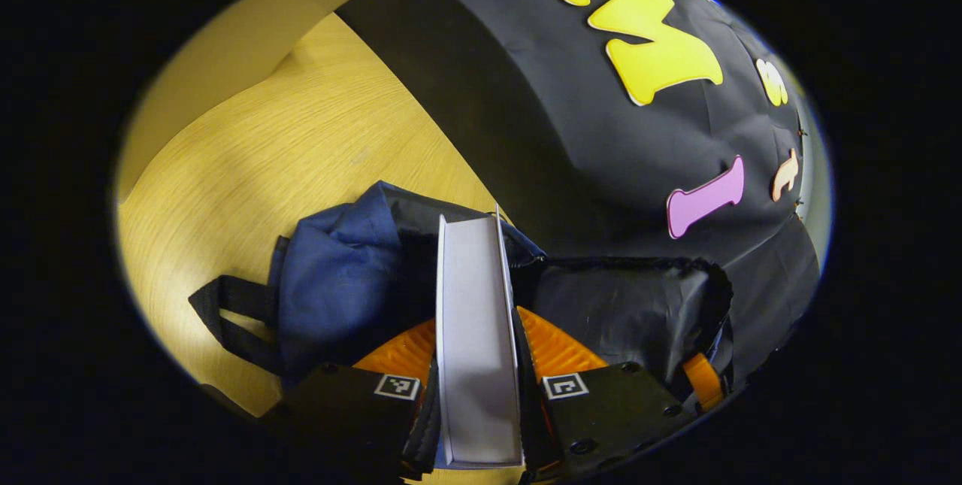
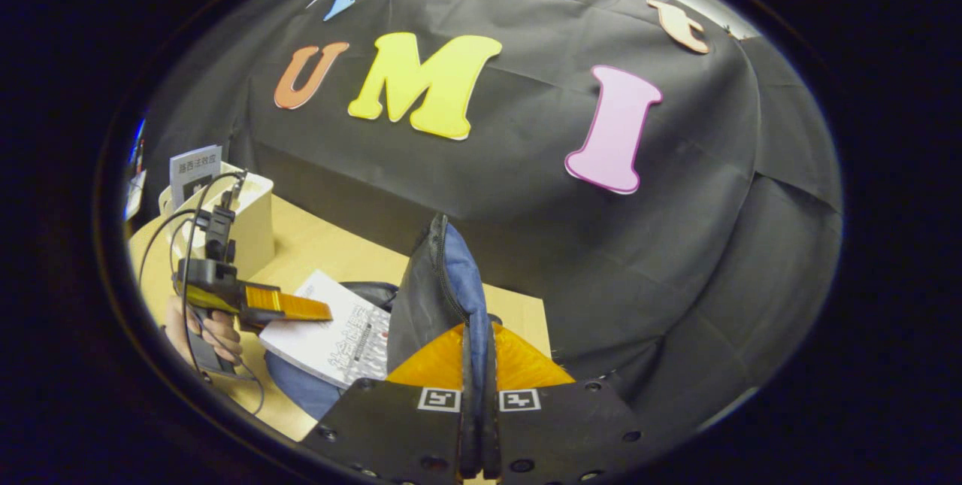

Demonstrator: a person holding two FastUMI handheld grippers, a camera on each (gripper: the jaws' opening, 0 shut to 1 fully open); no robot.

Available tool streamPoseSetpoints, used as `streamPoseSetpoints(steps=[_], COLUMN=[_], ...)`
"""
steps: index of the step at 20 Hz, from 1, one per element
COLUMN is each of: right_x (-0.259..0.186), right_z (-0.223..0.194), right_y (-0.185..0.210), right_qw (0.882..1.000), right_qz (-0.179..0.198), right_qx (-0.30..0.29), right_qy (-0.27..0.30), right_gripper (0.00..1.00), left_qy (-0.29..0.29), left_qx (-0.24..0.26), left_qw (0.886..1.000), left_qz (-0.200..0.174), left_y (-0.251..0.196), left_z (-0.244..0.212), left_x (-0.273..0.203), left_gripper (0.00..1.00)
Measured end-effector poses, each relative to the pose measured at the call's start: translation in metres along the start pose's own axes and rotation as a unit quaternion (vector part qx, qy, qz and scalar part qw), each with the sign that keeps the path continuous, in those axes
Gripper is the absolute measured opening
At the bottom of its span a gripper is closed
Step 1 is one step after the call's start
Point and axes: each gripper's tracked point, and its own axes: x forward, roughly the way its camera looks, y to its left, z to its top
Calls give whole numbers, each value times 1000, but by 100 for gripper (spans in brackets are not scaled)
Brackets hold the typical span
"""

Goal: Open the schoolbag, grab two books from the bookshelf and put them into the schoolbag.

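Your left tool (image 1: 477, 395) clamps the white paperback book (image 1: 475, 334), long axis pointing ahead into the dark-blue fabric schoolbag (image 1: 338, 282); your right tool (image 2: 479, 402) pinches its raised flap (image 2: 443, 282).

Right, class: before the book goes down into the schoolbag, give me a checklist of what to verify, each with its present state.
1. Left claw shut on the book: ok.
2. Right claw pinching the schoolbag flap and lifting it: ok.
3. Book poised over the bag's opening: ok, in the left gripper view.
4. Opening wide enough for the book: cannot tell.
5. Another book standing in the bookshelf: ok.
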Motion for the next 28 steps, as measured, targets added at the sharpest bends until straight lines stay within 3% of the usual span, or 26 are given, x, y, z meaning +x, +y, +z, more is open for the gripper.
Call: streamPoseSetpoints(steps=[6, 11, 16, 19, 20, 21, 23, 28], right_x=[-8, -14, -11, -11, -11, -11, -10, -12], right_z=[13, 19, 13, 9, 7, 4, -1, -12], right_y=[15, 33, 42, 43, 42, 41, 41, 35], right_qw=[1000, 999, 999, 999, 999, 999, 999, 999], right_qz=[1, 13, 10, 5, 2, -1, -3, -19], right_qx=[9, 34, 43, 48, 46, 44, 39, 27], right_qy=[-16, -28, -27, -21, -19, -14, -6, 2], right_gripper=[4, 6, 4, 4, 4, 4, 4, 4], left_qy=[-18, -33, -32, -20, -11, -3, 32, 17], left_qx=[-5, 34, 135, 182, 191, 198, 244, 301], left_qw=[1000, 999, 990, 979, 977, 974, 959, 944], left_qz=[-2, 8, 38, 86, 98, 110, 138, 133], left_y=[-9, -14, -16, 5, 12, 19, 34, 24], left_z=[-15, -33, -36, -36, -37, -37, -42, -29], left_x=[18, 34, 40, 36, 34, 34, 25, -7], left_gripper=[45, 47, 49, 62, 75, 79, 97, 98])
